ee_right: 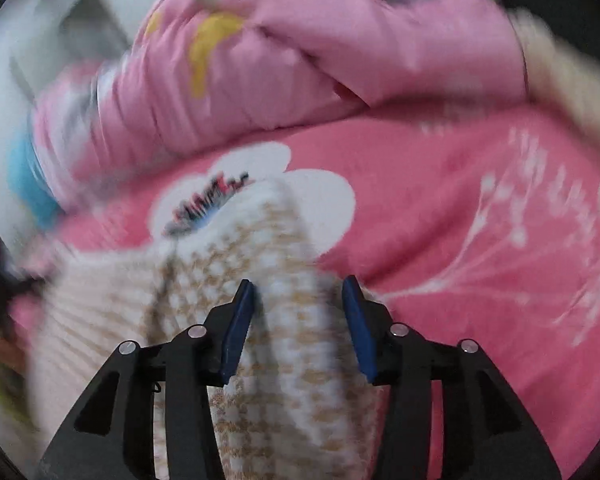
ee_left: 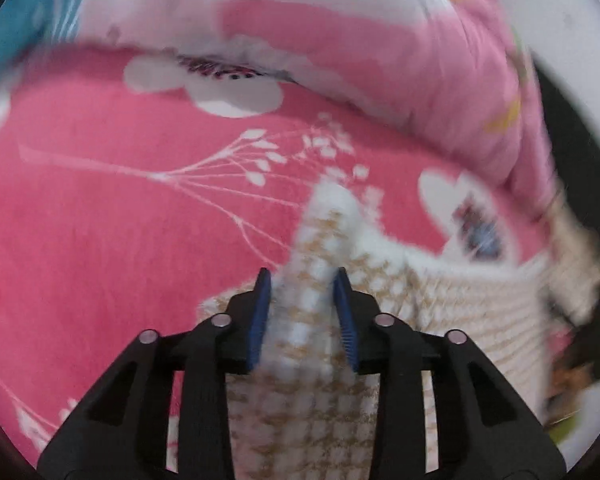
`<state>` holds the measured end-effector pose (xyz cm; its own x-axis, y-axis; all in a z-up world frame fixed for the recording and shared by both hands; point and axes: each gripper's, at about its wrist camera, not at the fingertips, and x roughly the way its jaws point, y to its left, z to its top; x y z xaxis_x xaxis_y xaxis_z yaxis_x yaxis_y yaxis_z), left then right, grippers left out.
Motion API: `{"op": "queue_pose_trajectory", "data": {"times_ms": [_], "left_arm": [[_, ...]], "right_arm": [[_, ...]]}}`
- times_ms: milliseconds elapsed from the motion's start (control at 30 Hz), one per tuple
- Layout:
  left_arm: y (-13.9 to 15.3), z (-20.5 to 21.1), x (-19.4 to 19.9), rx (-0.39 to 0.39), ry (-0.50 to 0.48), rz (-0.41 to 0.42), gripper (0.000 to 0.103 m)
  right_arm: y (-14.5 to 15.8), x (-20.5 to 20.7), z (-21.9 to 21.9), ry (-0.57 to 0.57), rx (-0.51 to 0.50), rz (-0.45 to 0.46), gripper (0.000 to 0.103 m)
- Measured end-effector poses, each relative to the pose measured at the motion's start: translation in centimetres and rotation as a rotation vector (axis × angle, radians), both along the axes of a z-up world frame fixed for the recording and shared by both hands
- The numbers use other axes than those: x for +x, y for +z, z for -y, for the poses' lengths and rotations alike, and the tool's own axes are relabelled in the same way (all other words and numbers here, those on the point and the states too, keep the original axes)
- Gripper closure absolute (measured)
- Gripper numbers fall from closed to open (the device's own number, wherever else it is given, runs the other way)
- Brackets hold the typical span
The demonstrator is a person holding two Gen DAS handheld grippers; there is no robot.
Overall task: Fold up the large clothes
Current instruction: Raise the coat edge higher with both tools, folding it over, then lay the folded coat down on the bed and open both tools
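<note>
Fuzzy cream-and-tan checked knit garment (ee_left: 324, 320) lies on a bright pink bedsheet with white flowers (ee_left: 112, 208), beside a bunched paler pink quilt (ee_right: 340, 52). A fold of it runs up between the blue pads of the left gripper (ee_left: 304, 276) and likewise the right gripper (ee_right: 298, 284). Both sets of jaws stand partly open, the pads not pressing the knit.
</note>
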<state>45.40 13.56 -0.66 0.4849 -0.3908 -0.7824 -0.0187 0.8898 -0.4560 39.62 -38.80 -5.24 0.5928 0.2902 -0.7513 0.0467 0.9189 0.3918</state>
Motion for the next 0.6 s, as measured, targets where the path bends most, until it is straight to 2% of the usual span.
{"op": "queue_pose_trajectory", "data": {"times_ms": [33,100,167,233,367,400,467,600], "left_arm": [[0.3,-1.1,-0.3,-0.049,0.023,0.008,0.068],[1.1,-3.1,-1.3,-0.103,0.078,0.035,0.069],[2.5,-4.3,-2.7,-0.102,0.121,0.08,0.069],[3.9,-4.7,-3.9,-0.104,0.119,0.112,0.069],[6.6,-2.8,-8.4,-0.077,0.015,0.173,0.066],[6.8,-2.3,-9.1,-0.075,-0.012,0.174,0.063],[6.7,-0.4,-11.5,-0.063,-0.087,0.165,0.05],[5.7,3.1,-16.7,0.009,-0.157,0.141,0.034]], "right_arm": [[0.0,-0.2,1.8,-0.025,0.1,-0.004,0.059],[0.4,-1.1,4.2,-0.078,0.21,0.008,0.055],[1.6,-2.6,5.5,-0.151,0.194,0.038,0.054],[3.1,-3.8,6.2,-0.164,0.198,0.069,0.054],[6.0,-7.5,4.7,-0.082,0.149,0.106,0.052],[6.3,-8.7,3.9,-0.053,0.128,0.106,0.05],[6.7,-11.5,1.2,0.016,0.073,0.104,0.043],[6.4,-16.6,-2.9,0.084,0.003,0.086,0.035]]}}
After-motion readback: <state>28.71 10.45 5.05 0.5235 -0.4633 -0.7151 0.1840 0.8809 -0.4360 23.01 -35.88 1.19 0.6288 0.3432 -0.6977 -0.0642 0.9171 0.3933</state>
